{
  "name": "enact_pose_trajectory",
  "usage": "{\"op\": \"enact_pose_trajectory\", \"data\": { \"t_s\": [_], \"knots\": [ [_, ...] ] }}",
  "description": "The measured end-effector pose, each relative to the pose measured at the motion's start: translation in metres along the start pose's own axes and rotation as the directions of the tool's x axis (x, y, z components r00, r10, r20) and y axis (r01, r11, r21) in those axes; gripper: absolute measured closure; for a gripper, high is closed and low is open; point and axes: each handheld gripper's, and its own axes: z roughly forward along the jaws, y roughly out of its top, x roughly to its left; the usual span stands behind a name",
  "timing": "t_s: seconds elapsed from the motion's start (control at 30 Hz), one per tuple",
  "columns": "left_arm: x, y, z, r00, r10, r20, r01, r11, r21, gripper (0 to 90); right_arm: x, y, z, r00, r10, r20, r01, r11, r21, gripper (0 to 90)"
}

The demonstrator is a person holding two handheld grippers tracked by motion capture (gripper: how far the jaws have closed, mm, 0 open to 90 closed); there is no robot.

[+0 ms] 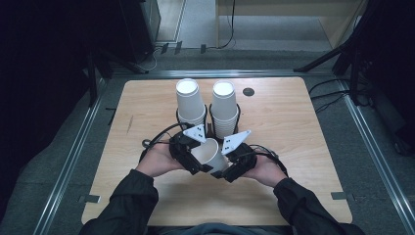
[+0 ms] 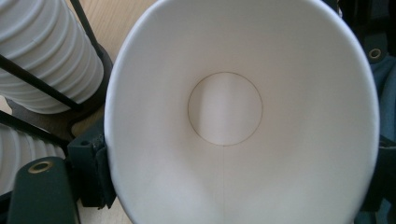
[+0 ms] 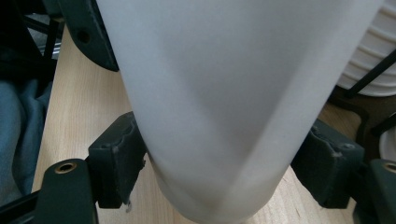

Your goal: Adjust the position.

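Note:
A single white paper cup (image 1: 210,154) hangs tilted just above the wooden table (image 1: 293,147), between my two grippers. My left gripper (image 1: 198,164) holds it near the rim. The left gripper view looks straight into the cup's mouth (image 2: 224,109), with a pad (image 2: 95,172) against the outer wall. My right gripper (image 1: 226,169) grips the cup's lower body (image 3: 219,93), and a pad (image 3: 119,161) touches it on each side. Behind stand two upside-down stacks of white cups, one on the left (image 1: 190,100) and one on the right (image 1: 224,105), in black wire holders (image 1: 208,120).
A small black round cap (image 1: 248,91) sits in the table top at the back right. Metal rails (image 1: 73,156) run along both sides of the table, and dark stand legs (image 1: 333,54) and cables lie on the floor beyond. Bare wood lies left and right of my hands.

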Motion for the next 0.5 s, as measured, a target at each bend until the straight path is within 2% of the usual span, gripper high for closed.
{"op": "enact_pose_trajectory", "data": {
  "t_s": [0.13, 0.23, 0.43, 0.5],
  "knots": [
    [0.000, -0.001, -0.002, 0.9998, 0.011, -0.018, -0.012, 0.9994, -0.034, 8.2, 0.000, 0.001, -0.004, 1.0000, -0.005, 0.007, 0.005, 1.000, -0.024, 23.9],
    [-0.001, -0.001, -0.002, 0.9998, 0.007, -0.020, -0.008, 0.9987, -0.050, 0.0, -0.001, 0.001, -0.007, 0.9999, 0.001, 0.015, -0.001, 1.000, -0.030, 23.9],
    [0.003, -0.004, -0.005, 0.9996, -0.028, -0.009, 0.027, 0.9950, -0.096, 0.0, -0.004, -0.001, -0.011, 0.9996, 0.014, 0.025, -0.013, 0.999, -0.037, 23.7],
    [0.002, -0.005, -0.006, 0.9996, -0.026, -0.014, 0.024, 0.9947, -0.100, 0.0, -0.005, -0.002, -0.012, 0.9994, 0.022, 0.028, -0.021, 0.999, -0.040, 23.7]
  ]
}}
